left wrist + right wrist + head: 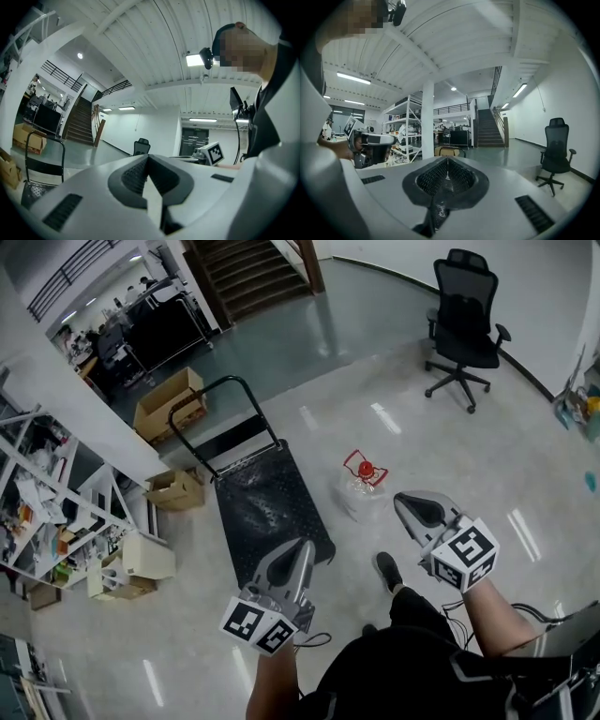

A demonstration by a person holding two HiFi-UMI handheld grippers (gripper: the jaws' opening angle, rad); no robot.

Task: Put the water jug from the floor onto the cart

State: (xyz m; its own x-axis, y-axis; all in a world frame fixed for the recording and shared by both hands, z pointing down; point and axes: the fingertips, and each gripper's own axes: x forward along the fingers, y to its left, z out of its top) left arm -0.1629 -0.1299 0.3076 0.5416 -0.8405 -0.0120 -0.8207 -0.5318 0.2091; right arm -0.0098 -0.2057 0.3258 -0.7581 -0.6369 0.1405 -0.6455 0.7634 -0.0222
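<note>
The clear water jug (364, 476) with a red handle and cap lies on the shiny floor, just right of the cart. The cart (267, 502) is a black flat platform with a black loop handle (217, 395) at its far end; that handle (44, 150) also shows in the left gripper view. My left gripper (300, 551) hovers over the cart's near corner, jaws shut and empty (147, 157). My right gripper (413, 504) is held in the air to the right of the jug and nearer me, also shut with nothing in it (447, 159). Neither gripper touches the jug.
Cardboard boxes (169, 399) stand beyond and left of the cart, with cluttered shelves (37, 512) further left. A black office chair (464, 324) stands at the far right. Stairs (253, 273) rise at the back. A person's shoe (386, 570) is near the cart's corner.
</note>
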